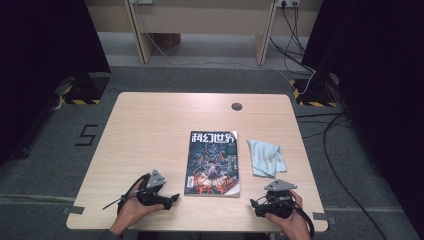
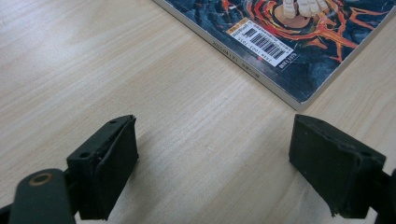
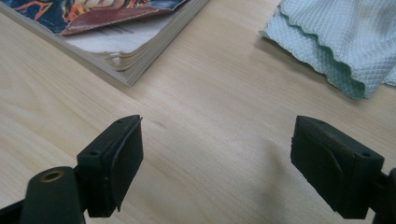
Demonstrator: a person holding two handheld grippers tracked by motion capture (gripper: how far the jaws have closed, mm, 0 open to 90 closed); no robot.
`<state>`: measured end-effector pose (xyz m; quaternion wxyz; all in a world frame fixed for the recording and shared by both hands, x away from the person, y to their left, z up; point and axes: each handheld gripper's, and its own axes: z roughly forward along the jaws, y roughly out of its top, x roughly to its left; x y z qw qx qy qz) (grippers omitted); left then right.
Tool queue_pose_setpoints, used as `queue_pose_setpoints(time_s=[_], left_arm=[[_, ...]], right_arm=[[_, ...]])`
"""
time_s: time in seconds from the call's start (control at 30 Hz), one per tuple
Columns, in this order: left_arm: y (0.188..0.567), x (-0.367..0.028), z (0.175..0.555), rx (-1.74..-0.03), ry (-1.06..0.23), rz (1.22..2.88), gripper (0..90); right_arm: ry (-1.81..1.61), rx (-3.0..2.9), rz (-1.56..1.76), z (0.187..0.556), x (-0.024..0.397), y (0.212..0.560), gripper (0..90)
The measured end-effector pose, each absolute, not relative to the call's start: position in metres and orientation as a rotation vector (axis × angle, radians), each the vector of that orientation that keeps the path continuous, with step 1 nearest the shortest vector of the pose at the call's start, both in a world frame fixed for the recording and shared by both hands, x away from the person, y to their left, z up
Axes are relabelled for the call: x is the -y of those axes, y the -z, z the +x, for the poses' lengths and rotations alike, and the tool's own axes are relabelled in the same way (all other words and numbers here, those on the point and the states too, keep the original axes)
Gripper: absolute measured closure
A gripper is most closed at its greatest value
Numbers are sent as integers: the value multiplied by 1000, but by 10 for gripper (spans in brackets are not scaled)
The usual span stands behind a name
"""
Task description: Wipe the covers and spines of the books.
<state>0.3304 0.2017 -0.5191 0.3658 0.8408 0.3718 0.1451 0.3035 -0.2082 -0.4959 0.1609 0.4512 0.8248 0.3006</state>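
Wooden table (image 1: pixel 150 130): magazine (image 1: pixel 212 162) between two wide-spread grippers.

The right gripper (image 3: pixel 217 163) hangs wide open over bare table (image 3: pixel 201 107); magazine (image 3: pixel 116 42) at eleven o'clock, cloth (image 3: pixel 336 37) at one.

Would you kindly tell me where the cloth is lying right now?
In the high view, the pale green cloth lies crumpled on the table, just right of the magazine and beyond the right gripper.
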Motion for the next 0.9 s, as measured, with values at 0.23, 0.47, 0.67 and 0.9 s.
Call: queue_pose_setpoints(time_s=[0.23, 0.47, 0.67, 0.9], left_arm=[[519, -202, 330, -953, -373, 2161, 141], [519, -202, 331, -955, -374, 2164, 139], [519, -202, 331, -954, -374, 2163, 139], [519, -202, 331, -954, -374, 2163, 138]], right_arm=[[-823, -2371, 1292, 302, 212, 499, 178], [-784, -2401, 1270, 303, 210, 502, 171], [-788, -2404, 1276, 303, 210, 503, 164], [-791, -2407, 1275, 303, 211, 503, 160]])
